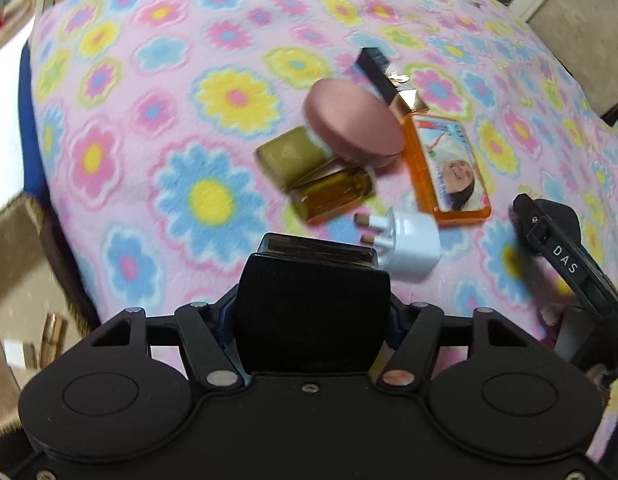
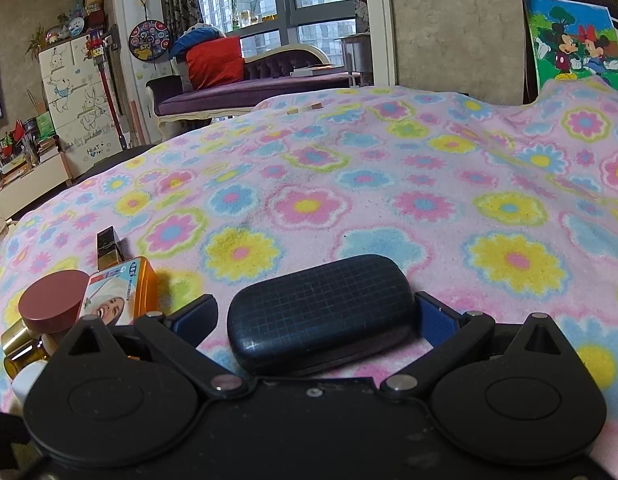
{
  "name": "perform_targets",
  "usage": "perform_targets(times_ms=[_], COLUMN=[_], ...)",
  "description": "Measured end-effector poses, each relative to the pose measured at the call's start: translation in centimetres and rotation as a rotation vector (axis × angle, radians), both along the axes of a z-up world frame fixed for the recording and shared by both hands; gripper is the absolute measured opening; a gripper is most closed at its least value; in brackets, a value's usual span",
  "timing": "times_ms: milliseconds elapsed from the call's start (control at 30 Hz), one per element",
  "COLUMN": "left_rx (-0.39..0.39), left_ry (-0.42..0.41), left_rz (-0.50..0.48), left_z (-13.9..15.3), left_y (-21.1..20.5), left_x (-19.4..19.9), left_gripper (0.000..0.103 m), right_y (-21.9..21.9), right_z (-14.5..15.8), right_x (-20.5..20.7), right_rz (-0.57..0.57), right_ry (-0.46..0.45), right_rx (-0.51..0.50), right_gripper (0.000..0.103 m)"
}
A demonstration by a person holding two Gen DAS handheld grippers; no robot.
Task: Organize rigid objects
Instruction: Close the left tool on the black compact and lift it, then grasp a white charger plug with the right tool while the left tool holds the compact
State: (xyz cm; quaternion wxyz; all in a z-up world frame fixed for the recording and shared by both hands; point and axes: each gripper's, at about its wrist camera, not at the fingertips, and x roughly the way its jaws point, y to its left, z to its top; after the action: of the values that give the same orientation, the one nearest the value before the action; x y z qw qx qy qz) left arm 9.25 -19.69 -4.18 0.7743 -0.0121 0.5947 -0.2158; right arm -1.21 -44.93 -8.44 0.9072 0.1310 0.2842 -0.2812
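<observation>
In the left wrist view my left gripper (image 1: 313, 280) is shut on a black boxy bottle (image 1: 315, 296) that fills the gap between its jaws. Just ahead on the flowered blanket (image 1: 181, 80) lies a cluster: a white plug adapter (image 1: 409, 246), an amber bottle (image 1: 333, 194), an olive bottle (image 1: 293, 156), a round pink lid (image 1: 353, 122), an orange case with a face picture (image 1: 449, 168) and a black-and-gold stick (image 1: 379, 72). My right gripper (image 2: 317, 300) is shut on a dark blue grid-patterned case (image 2: 321, 316) that rests on the blanket (image 2: 389, 184).
The right gripper's black body (image 1: 561, 256) stands close to the right of the cluster. The blanket's left edge (image 1: 33, 140) drops to the floor. Beyond the blanket are a purple sofa (image 2: 249, 88), a window and a cartoon picture (image 2: 573, 40). Small blocks (image 2: 305, 109) lie at the far edge.
</observation>
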Motion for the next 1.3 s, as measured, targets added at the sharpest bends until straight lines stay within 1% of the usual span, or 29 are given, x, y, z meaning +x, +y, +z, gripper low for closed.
perform_targets(times_ms=[133, 200, 267, 367, 433, 500, 567, 633, 700, 767, 867, 967, 1033, 1100, 1133, 1167, 1200, 1267, 1300], left_rx=[0.015, 0.026, 0.082, 0.156, 0.183, 0.196, 0.216, 0.252, 0.288, 0.291, 0.254, 0.219, 0.216, 0.212, 0.208, 0.204, 0.203, 0.212, 0.218], left_ry=[0.048, 0.040, 0.017, -0.053, -0.074, -0.070, -0.057, -0.054, -0.062, -0.056, -0.023, -0.008, -0.013, -0.011, -0.006, 0.000, 0.004, 0.001, -0.003], left_rz=[0.061, 0.076, 0.079, 0.067, 0.070, 0.081, 0.095, 0.106, 0.107, 0.113, 0.127, 0.139, 0.154, 0.170, 0.180, 0.189, 0.195, 0.204, 0.204], left_z=[0.7, 1.7, 2.9, 4.6, 5.3, 5.3, 4.9, 4.3, 3.7, 3.2, 2.7, 2.8, 2.9, 2.8, 2.8, 2.7, 2.6, 2.5, 2.5], left_y=[1.7, 2.7, 3.6, 5.7, 7.5, 9.4, 10.9, 12.1, 12.9, 13.8, 15.2, 16.2, 16.9, 17.5, 17.8, 18.1, 18.4, 18.6, 18.7], left_x=[0.4, 0.5, 0.4, 0.0, -0.2, 0.0, 0.5, 0.7, 0.7, 0.8, 0.9, 1.1, 1.4, 1.6, 1.8, 1.9, 2.0, 2.0, 1.9], left_gripper=[0.061, 0.061, 0.061, 0.061, 0.061, 0.061, 0.061, 0.061, 0.061, 0.061, 0.061, 0.061, 0.061, 0.061, 0.061, 0.061, 0.061, 0.061, 0.061], right_y=[0.3, 0.5, 0.7, 1.6, 3.2, 5.4, 7.9, 10.4, 12.8, 14.9, 16.9, 17.5, 17.2, 17.0, 16.9, 16.9, 17.1, 17.7, 17.9], right_z=[0.1, 0.2, 0.5, 1.4, 2.5, 4.0, 5.3, 5.9, 6.0, 5.4, 4.0, 2.4, 1.6, 1.0, 1.0, 1.0, 1.2, 1.4, 1.5], right_x=[0.5, 0.9, 1.3, 1.5, 0.8, -0.3, -1.0, -1.0, -0.1, 1.2, 3.6, 5.8, 6.7, 7.3, 7.5, 7.6, 7.7, 8.0, 8.1], right_rz=[-0.004, -0.005, -0.016, -0.046, -0.051, -0.020, 0.035, 0.103, 0.162, 0.208, 0.228, 0.217, 0.202, 0.180, 0.173, 0.173, 0.181, 0.203, 0.204], right_ry=[0.035, 0.065, 0.104, 0.170, 0.178, 0.156, 0.138, 0.132, 0.146, 0.171, 0.229, 0.313, 0.343, 0.365, 0.362, 0.355, 0.352, 0.362, 0.375], right_rx=[-0.016, -0.028, -0.037, -0.075, -0.118, -0.149, -0.153, -0.141, -0.137, -0.139, -0.136, -0.096, -0.062, -0.030, -0.016, -0.008, -0.006, -0.011, -0.019], right_gripper=[0.103, 0.103, 0.103, 0.101, 0.102, 0.102, 0.102, 0.102, 0.102, 0.102, 0.102, 0.101, 0.099, 0.087, 0.086, 0.079, 0.065, 0.047, 0.046])
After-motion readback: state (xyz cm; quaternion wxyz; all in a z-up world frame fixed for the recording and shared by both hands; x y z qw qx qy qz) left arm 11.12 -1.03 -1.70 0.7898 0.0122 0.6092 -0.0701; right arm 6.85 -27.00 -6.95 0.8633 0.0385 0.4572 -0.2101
